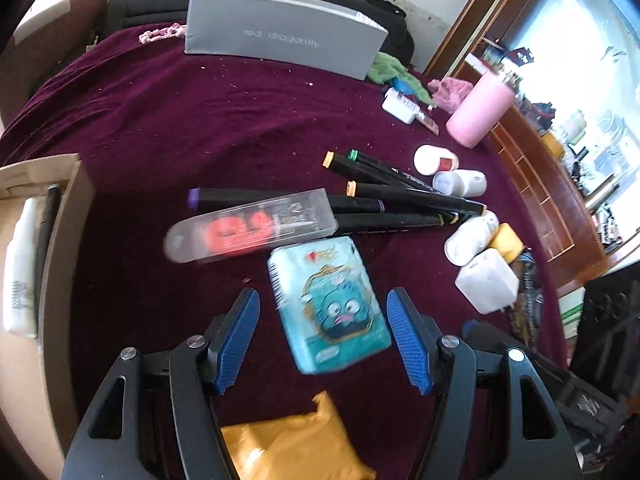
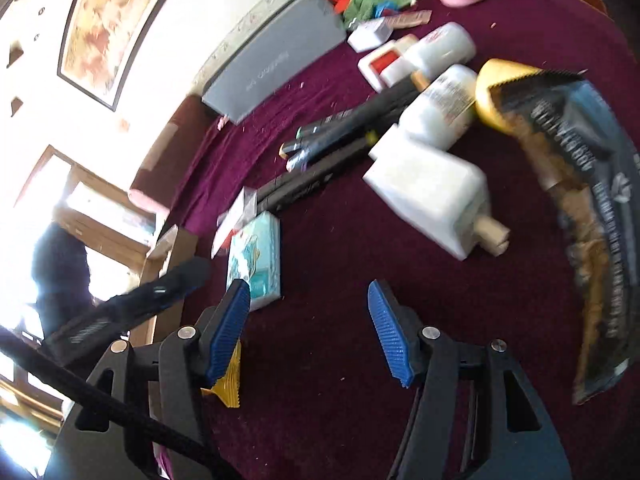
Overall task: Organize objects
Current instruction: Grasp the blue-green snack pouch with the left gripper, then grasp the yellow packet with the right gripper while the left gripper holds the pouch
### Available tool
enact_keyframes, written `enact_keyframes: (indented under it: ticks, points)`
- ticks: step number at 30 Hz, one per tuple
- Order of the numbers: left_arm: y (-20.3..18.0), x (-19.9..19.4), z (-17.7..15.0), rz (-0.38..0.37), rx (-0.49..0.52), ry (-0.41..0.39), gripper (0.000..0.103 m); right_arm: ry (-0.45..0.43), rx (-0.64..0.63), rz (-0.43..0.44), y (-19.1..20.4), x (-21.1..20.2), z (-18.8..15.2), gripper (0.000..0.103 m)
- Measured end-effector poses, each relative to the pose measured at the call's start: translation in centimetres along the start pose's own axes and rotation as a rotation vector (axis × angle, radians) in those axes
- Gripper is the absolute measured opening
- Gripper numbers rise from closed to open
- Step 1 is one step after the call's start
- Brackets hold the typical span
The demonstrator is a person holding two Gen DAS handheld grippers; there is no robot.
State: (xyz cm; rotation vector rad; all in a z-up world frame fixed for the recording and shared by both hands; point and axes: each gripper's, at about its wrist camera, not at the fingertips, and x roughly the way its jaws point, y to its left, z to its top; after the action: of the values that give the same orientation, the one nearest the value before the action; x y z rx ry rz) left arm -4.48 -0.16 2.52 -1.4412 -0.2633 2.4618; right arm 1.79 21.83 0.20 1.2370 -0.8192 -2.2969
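Loose objects lie on a purple cloth (image 1: 200, 120). My left gripper (image 1: 324, 320) is open, its blue fingers on either side of a teal tissue pack (image 1: 328, 304) with a cartoon face. Beyond it lie a clear toothbrush case (image 1: 252, 226) and several black markers (image 1: 400, 196). A yellow packet (image 1: 296, 444) lies under the gripper. My right gripper (image 2: 310, 312) is open and empty above bare cloth. A white square bottle (image 2: 428, 196) lies ahead of it, the tissue pack (image 2: 254, 264) at its left finger, a dark snack bag (image 2: 580, 208) at right.
A cardboard box (image 1: 48, 240) holding a white tube stands at left. A grey box (image 1: 280, 32) stands at the back. A pink bottle (image 1: 480, 112), small white bottles (image 1: 464, 182) and a green cloth (image 1: 392, 68) lie at right. A wooden ledge (image 1: 540, 184) borders the cloth.
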Motion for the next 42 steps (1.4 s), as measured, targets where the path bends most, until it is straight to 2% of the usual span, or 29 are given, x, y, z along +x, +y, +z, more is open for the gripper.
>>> enact_keyframes:
  ticks: [4, 7, 11, 12, 13, 16, 18, 21, 25, 28, 31, 33, 36, 38, 42]
  points:
    - [-1.8, 2.2, 0.0, 0.076, 0.056, 0.018, 0.060, 0.004, 0.031, 0.027, -0.7, -0.4, 0.3, 0.061]
    - [-3.1, 2.9, -0.1, 0.136, 0.114, -0.017, 0.060, 0.008, 0.035, 0.048, -0.8, -0.3, 0.2, 0.061]
    - [-4.0, 3.8, -0.4, 0.201, 0.207, 0.002, 0.059, -0.003, 0.057, 0.004, -1.0, -0.1, 0.2, 0.061]
    - [-4.3, 3.6, -0.6, 0.192, 0.231, 0.001, 0.055, -0.005, 0.083, 0.042, -1.4, -0.2, 0.2, 0.062]
    - [-4.2, 3.3, -0.7, 0.189, 0.237, -0.002, 0.046, -0.007, 0.095, 0.062, -1.6, -0.2, 0.2, 0.064]
    - [-3.7, 2.5, -0.9, 0.144, 0.235, 0.000, 0.040, -0.016, 0.098, 0.061, -1.7, -0.4, 0.2, 0.067]
    - [-2.7, 1.4, -1.1, 0.087, 0.186, 0.000, 0.040, -0.009, 0.093, 0.062, -1.6, -0.3, 0.1, 0.067]
    - [-1.0, -1.5, -1.4, 0.018, 0.120, -0.044, 0.040, -0.001, 0.073, 0.059, -1.3, 0.0, 0.0, 0.070]
    - [1.4, -5.9, -2.5, -0.024, 0.074, -0.111, 0.040, 0.002, 0.046, 0.059, -0.9, 0.2, 0.0, 0.075]
    - [3.4, -8.8, -3.7, -0.029, 0.053, -0.144, 0.041, 0.020, 0.017, 0.071, -0.2, 0.7, -0.2, 0.075]
    - [6.0, -10.7, -4.6, -0.030, 0.012, -0.169, 0.041, 0.020, -0.058, -0.004, 2.1, 0.9, -0.9, 0.075]
    - [7.6, -11.7, -5.2, -0.033, -0.018, -0.181, 0.041, 0.043, -0.115, -0.008, 4.4, 1.3, -1.7, 0.075]
    - [10.2, -12.9, -6.1, -0.036, -0.060, -0.200, 0.041, 0.094, -0.188, -0.111, 7.8, 2.8, -3.5, 0.075]
    - [11.3, -13.6, -6.7, -0.037, -0.073, -0.210, 0.041, 0.118, -0.185, -0.155, 8.6, 2.9, -5.1, 0.075]
    - [13.6, -14.9, -7.7, -0.067, -0.100, -0.234, 0.041, 0.140, -0.085, -0.073, 8.7, 1.4, -7.9, 0.076]
